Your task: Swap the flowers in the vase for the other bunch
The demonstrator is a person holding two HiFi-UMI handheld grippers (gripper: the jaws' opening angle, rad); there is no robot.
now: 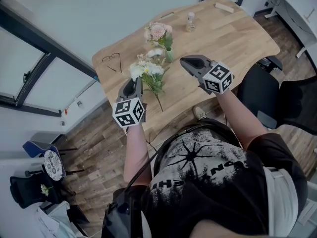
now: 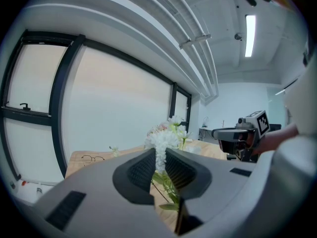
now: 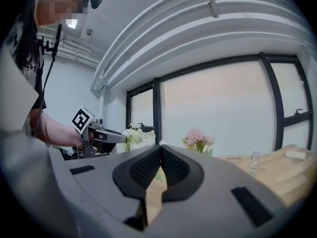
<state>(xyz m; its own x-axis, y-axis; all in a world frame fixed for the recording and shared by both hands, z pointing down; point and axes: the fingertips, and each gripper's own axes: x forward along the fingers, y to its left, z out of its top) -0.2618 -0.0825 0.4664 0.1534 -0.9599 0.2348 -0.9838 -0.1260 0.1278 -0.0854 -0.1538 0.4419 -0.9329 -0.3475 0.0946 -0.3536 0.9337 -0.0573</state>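
Left gripper [image 2: 158,155]: jaws clamped on the white-flowered, green-stemmed bunch [image 2: 166,139], its stems trailing below.
Right gripper [image 3: 160,150]: jaws together and empty; I see open air around it.
Light wooden table [image 1: 233,38]: its near edge is under my left gripper.
Beyond both tips: the pink-flowered bunch [image 1: 157,32] stands in a small clear vase [image 1: 170,56].
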